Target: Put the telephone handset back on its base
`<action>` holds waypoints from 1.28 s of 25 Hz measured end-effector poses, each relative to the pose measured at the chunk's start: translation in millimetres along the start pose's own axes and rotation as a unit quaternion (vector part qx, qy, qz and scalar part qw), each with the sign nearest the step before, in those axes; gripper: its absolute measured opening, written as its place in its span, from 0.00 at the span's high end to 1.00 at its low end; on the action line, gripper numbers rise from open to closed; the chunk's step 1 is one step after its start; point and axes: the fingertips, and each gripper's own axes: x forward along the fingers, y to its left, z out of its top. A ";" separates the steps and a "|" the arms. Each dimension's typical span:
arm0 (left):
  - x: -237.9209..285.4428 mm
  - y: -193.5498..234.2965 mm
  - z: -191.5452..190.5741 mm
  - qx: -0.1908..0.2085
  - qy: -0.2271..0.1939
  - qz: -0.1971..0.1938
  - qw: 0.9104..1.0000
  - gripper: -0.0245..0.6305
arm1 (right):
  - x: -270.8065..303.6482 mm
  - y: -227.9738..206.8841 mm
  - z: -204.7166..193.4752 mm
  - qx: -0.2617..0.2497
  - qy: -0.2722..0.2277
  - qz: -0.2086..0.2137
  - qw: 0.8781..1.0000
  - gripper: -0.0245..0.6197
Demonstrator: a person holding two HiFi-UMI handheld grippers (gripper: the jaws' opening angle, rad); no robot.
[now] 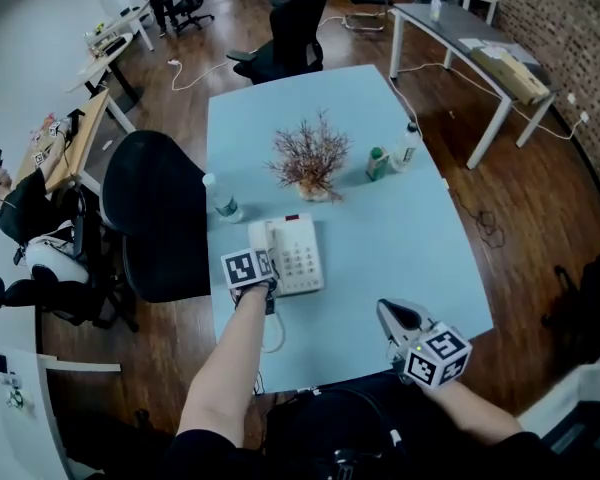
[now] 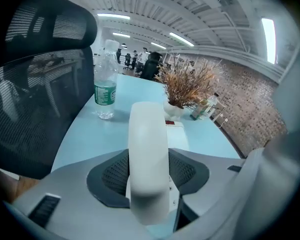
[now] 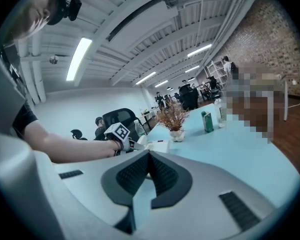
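Note:
The white telephone base [image 1: 302,257] with its keypad lies on the light blue table [image 1: 380,248]. Its white handset [image 1: 264,240] runs along the base's left side, and whether it rests in the cradle I cannot tell. My left gripper [image 1: 264,256] is shut on the handset [image 2: 148,144], whose body fills the gap between the dark pads [image 2: 110,176]. The base [image 2: 179,134] shows just behind it. My right gripper [image 1: 399,319] hovers over the table's near right part, away from the phone. Its jaws [image 3: 149,159] are shut with nothing between them.
A clear water bottle [image 1: 221,199] stands left of the phone, with a dried plant in a vase [image 1: 307,162] behind it. A green bottle [image 1: 378,163] and a clear one [image 1: 406,148] stand further right. A black office chair [image 1: 155,213] is at the table's left edge. The phone cord [image 1: 274,334] loops toward the near edge.

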 end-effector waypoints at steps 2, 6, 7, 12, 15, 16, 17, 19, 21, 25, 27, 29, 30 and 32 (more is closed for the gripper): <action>14.3 4.4 -3.5 0.008 0.017 0.021 1.000 0.63 | -6.2 -5.9 1.7 0.002 0.002 -0.004 1.000 0.94; 28.0 7.4 3.9 0.012 0.010 0.051 0.999 0.62 | -20.7 -20.9 2.9 0.009 0.000 -0.018 1.000 0.94; 28.2 7.8 3.7 0.012 0.010 0.056 0.998 0.61 | -24.2 -25.4 3.8 0.011 -0.004 -0.023 1.000 0.94; -2.2 -4.2 9.8 0.016 -0.022 0.038 0.999 0.57 | -29.5 -25.8 4.6 0.016 -0.008 -0.024 1.000 0.94; -43.9 -28.7 4.5 0.022 -0.063 -0.030 0.997 0.58 | -21.9 -11.9 1.5 0.010 -0.006 -0.009 1.000 0.94; -61.2 -38.8 -1.5 0.033 -0.076 -0.053 0.995 0.68 | -19.1 -6.8 0.3 0.006 -0.004 -0.004 1.000 0.94; -79.2 -48.7 -10.0 0.047 -0.085 -0.073 0.993 0.90 | -16.1 0.0 -0.4 0.003 -0.003 0.002 1.000 0.94; -113.6 -66.7 -34.3 0.072 -0.092 -0.112 0.987 0.96 | -8.7 16.9 -2.0 -0.001 0.001 0.015 1.000 0.94; -147.1 -81.6 -61.1 0.076 -0.090 -0.150 0.982 0.96 | -0.7 34.1 -4.4 -0.006 0.005 0.025 1.000 0.94; -209.5 -98.0 -100.8 0.023 -0.085 -0.216 0.972 0.96 | 9.2 65.9 -14.4 -0.018 0.013 0.039 0.999 0.94; -230.1 -94.6 -108.4 0.017 -0.098 -0.211 0.972 0.96 | 11.3 82.9 -19.1 -0.019 0.020 0.044 0.999 0.94; -241.0 -83.8 -113.7 0.026 -0.111 -0.188 0.976 0.96 | 13.0 97.2 -25.9 -0.015 0.022 0.048 0.998 0.94; -244.8 -77.1 -115.7 0.028 -0.118 -0.176 0.977 0.96 | 14.0 104.1 -28.2 -0.015 0.021 0.049 0.998 0.94; -252.0 -63.5 -117.8 0.024 -0.131 -0.161 0.978 0.96 | 15.8 117.3 -32.5 -0.021 0.021 0.050 0.998 0.94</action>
